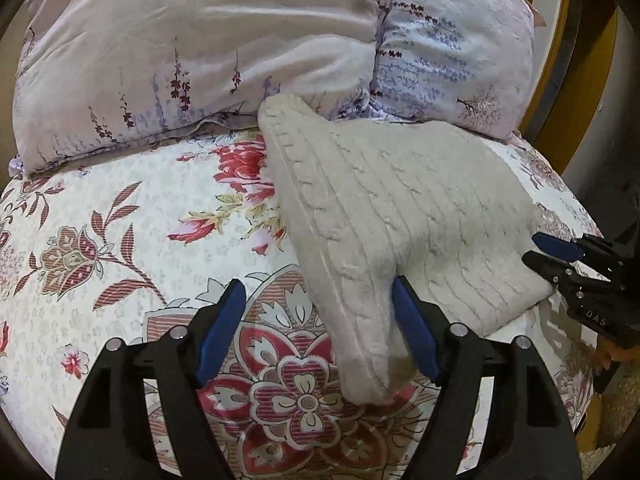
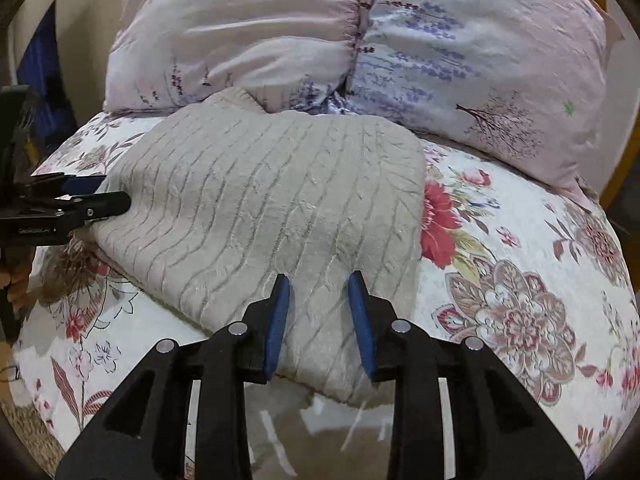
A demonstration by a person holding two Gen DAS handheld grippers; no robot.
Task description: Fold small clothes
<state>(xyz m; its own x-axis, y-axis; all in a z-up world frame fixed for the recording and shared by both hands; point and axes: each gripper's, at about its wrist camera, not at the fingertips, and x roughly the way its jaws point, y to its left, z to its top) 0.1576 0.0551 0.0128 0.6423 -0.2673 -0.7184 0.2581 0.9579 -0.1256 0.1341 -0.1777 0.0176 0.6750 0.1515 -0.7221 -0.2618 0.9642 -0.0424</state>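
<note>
Open floral bed sheet [image 1: 100, 216] from 7 to 10 o'clock of the knit garment [image 1: 400, 208] in the left wrist view, free for a pass. Blocked at 12 o'clock by the plump pillows [image 1: 240, 40], touching the garment's far edge. Crowded at 3 o'clock by the right claw [image 1: 536, 252], jaws parted at the garment's edge. Left claw [image 1: 320, 320] wide apart, a garment corner between its fingers. More bare sheet at 3 to 5 o'clock in the right wrist view.
</note>
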